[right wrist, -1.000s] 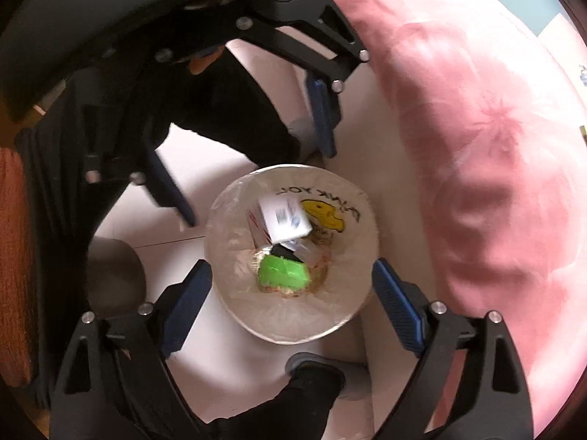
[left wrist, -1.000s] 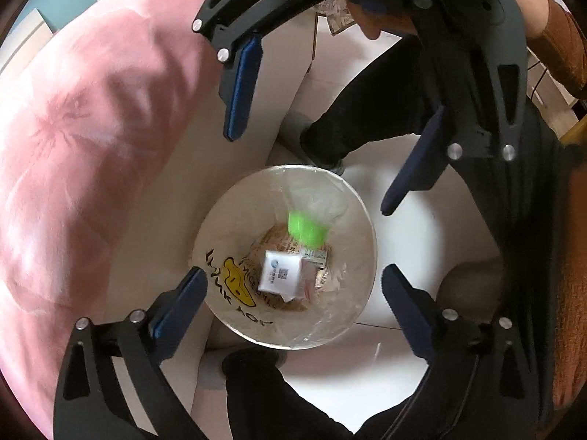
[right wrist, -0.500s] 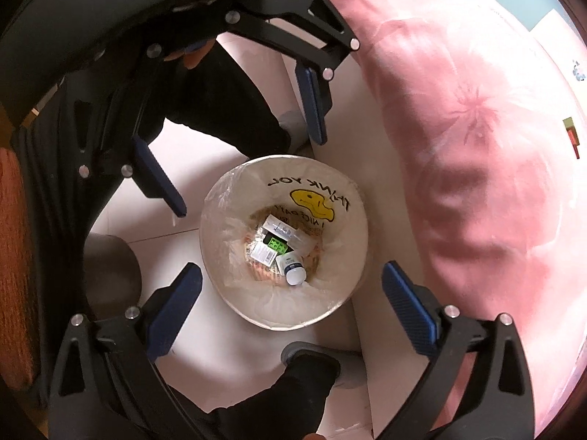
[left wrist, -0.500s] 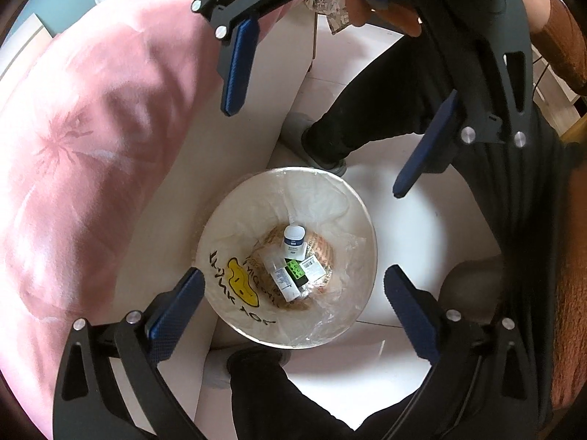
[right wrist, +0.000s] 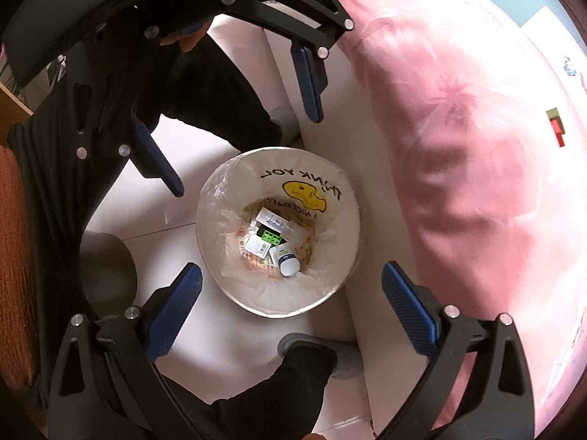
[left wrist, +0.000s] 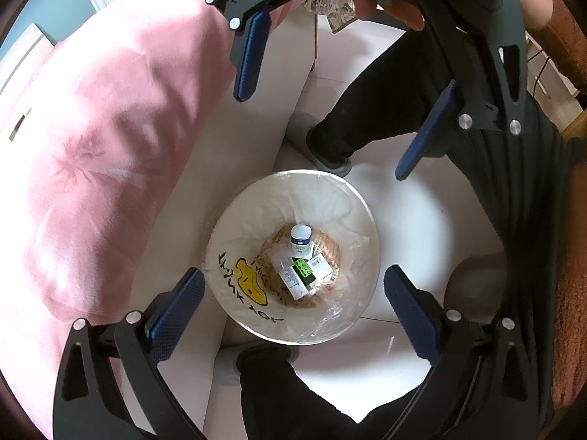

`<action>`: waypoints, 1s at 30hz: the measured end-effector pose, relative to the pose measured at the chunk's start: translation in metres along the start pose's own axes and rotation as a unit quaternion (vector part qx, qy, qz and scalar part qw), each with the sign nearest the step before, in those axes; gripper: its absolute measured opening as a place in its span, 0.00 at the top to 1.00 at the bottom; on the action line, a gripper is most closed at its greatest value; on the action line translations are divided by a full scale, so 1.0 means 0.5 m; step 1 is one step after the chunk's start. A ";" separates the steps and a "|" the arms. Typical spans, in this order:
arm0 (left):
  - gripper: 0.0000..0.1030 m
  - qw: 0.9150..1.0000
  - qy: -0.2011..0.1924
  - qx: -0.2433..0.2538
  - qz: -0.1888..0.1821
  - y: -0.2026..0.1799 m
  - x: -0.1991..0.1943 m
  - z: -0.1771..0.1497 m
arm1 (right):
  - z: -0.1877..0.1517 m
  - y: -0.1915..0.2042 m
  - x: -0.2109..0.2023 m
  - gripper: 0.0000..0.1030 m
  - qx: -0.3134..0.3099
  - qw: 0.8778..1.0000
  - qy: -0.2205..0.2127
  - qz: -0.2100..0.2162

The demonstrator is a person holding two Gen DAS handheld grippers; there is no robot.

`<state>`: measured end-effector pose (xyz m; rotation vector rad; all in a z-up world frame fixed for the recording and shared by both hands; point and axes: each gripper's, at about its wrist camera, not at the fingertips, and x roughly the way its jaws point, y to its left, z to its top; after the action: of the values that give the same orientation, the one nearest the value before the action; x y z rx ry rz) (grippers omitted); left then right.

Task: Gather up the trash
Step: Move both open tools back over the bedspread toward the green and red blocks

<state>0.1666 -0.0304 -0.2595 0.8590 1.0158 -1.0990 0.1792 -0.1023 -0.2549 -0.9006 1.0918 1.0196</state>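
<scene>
A white trash bin (left wrist: 234,220) lined with a clear bag stands on the floor below both grippers; it shows in the right wrist view (right wrist: 348,220) too. At its bottom lie a small white bottle (left wrist: 301,238), a green block (left wrist: 302,267) and white boxes (left wrist: 290,280); the bottle (right wrist: 288,262) and green block (right wrist: 270,236) also show from the right. My left gripper (left wrist: 293,297) is open and empty above the bin. My right gripper (right wrist: 293,293) is open and empty above it, facing the left one.
A pink bed cover (left wrist: 102,146) lies beside the bin, also seen in the right wrist view (right wrist: 458,146). The person's black-trousered legs and grey shoes (left wrist: 330,163) stand on both sides of the bin on the white floor (left wrist: 422,227). Small red and green items (right wrist: 555,126) lie on the bed.
The green block and white boxes, falling a second ago, have settled at the bin's bottom. Both grippers have risen a little above the bin and stay open.
</scene>
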 end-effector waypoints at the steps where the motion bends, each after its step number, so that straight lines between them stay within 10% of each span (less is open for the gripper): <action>1: 0.03 1.000 -0.001 0.001 0.003 0.000 -0.003 0.001 | -0.002 0.000 -0.006 0.07 0.002 1.000 -0.002 -0.005; 30: 0.03 0.995 -0.036 -0.042 0.083 0.151 -0.202 0.063 | -0.043 -0.178 -0.251 0.07 0.076 0.992 -0.087 -0.056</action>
<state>0.2334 -0.0115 -0.1496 0.8162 0.9077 -0.9338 0.2410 -0.1724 -0.1311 -0.7280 0.9469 0.8930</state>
